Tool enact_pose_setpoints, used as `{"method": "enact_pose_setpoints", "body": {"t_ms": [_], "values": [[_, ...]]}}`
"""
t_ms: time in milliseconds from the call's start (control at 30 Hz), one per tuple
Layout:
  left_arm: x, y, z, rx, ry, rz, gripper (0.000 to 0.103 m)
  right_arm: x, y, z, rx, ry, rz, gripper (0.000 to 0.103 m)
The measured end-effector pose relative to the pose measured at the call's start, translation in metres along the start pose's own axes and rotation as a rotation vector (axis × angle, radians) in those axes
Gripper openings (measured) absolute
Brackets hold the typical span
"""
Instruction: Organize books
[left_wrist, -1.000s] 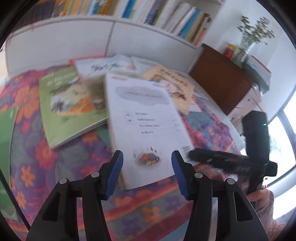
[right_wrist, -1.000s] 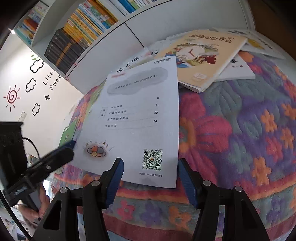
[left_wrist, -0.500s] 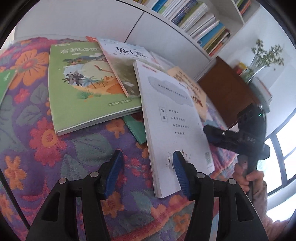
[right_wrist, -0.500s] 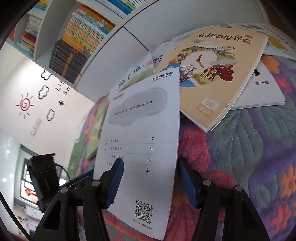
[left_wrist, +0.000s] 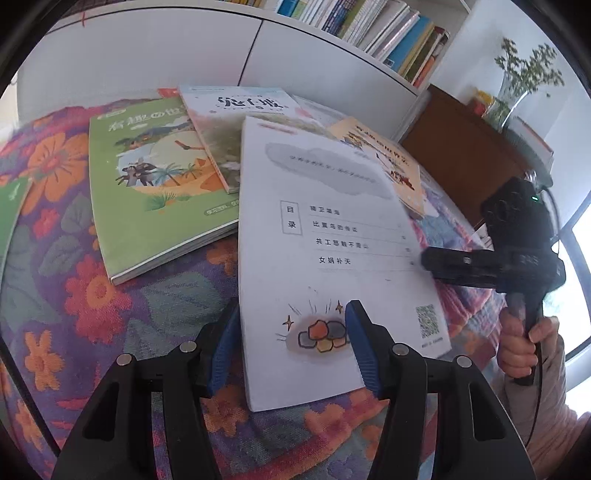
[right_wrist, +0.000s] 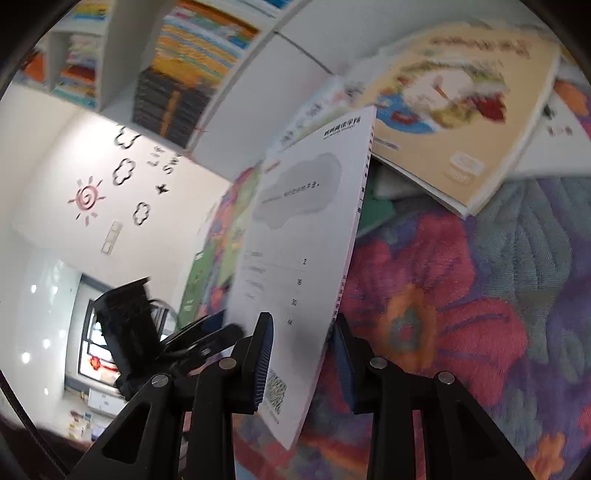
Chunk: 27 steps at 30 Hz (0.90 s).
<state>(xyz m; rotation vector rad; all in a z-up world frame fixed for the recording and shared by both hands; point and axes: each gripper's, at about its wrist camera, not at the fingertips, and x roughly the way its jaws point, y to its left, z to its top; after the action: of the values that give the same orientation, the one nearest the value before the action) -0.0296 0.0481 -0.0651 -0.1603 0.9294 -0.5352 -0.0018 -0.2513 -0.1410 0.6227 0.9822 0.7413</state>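
A flowered quilt (left_wrist: 92, 302) below white bookshelves (left_wrist: 369, 22) is strewn with books. My right gripper (right_wrist: 303, 350) is closing on the white booklet (left_wrist: 332, 240), tilted up off the quilt, between its pads. My left gripper (left_wrist: 291, 350) stands half open around the booklet's near corner, not pressing it.

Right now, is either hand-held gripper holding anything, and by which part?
The right hand-held gripper is closing on the white booklet's lifted side edge; the left hand-held gripper straddles its corner, open.

Both views are brightly lit by daylight; the window (left_wrist: 581, 266) is blown out to white. Heavy fisheye bending and dark corners are seen. The right wrist view is smeared by motion blur, worst on the books (right_wrist: 454, 110).
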Motion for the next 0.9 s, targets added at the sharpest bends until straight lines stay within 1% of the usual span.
{"method": "enact_pose_setpoints", "body": {"t_ms": [33, 133, 233, 300, 367, 400, 467, 500, 567, 667, 700, 733, 800, 833, 900], "values": [[0.0, 0.0, 0.0, 0.001, -0.001, 0.001, 0.054, 0.003, -0.005, 0.0, 0.019, 0.004, 0.01, 0.032], [-0.001, 0.003, 0.0, -0.011, -0.001, -0.01, 0.054, 0.0, -0.014, 0.001, 0.067, -0.016, 0.095, 0.032], [-0.001, 0.007, 0.001, -0.025, -0.002, -0.028, 0.055, -0.007, -0.017, -0.001, 0.091, -0.048, 0.225, 0.032], [-0.002, 0.008, 0.0, -0.033, -0.002, -0.036, 0.055, -0.011, -0.009, -0.001, 0.063, -0.062, 0.293, 0.032], [-0.002, 0.007, 0.0, -0.025, -0.002, -0.028, 0.054, -0.011, 0.003, -0.001, 0.012, -0.066, 0.297, 0.032], [-0.002, 0.005, -0.001, -0.016, -0.002, -0.02, 0.054, -0.009, 0.008, -0.002, -0.003, -0.064, 0.283, 0.032], [-0.002, 0.003, -0.001, -0.003, -0.003, -0.007, 0.054, 0.001, 0.018, 0.0, -0.022, -0.054, 0.176, 0.03], [-0.002, 0.003, -0.002, 0.001, -0.004, -0.002, 0.054, 0.006, 0.019, 0.001, -0.017, -0.057, 0.122, 0.02], [-0.003, 0.003, -0.002, 0.001, -0.006, -0.003, 0.054, 0.011, 0.018, 0.002, 0.0, -0.063, 0.103, 0.008], [-0.004, 0.006, -0.003, -0.015, -0.017, -0.024, 0.055, 0.01, 0.014, 0.002, 0.059, -0.079, 0.116, 0.007], [-0.004, 0.008, -0.002, -0.027, -0.02, -0.036, 0.056, 0.011, 0.013, 0.002, 0.081, -0.082, 0.129, 0.007], [-0.005, 0.011, -0.002, -0.046, -0.021, -0.054, 0.058, 0.011, 0.011, 0.003, 0.113, -0.082, 0.167, 0.007], [-0.006, 0.019, -0.001, -0.085, -0.019, -0.094, 0.058, 0.007, 0.008, 0.011, 0.16, -0.082, 0.231, 0.006], [-0.006, 0.022, -0.001, -0.1, -0.019, -0.109, 0.057, 0.002, 0.007, 0.016, 0.178, -0.084, 0.246, 0.006], [-0.007, 0.026, -0.001, -0.123, -0.019, -0.13, 0.056, -0.016, 0.013, 0.03, 0.177, -0.103, 0.243, 0.006]]}}
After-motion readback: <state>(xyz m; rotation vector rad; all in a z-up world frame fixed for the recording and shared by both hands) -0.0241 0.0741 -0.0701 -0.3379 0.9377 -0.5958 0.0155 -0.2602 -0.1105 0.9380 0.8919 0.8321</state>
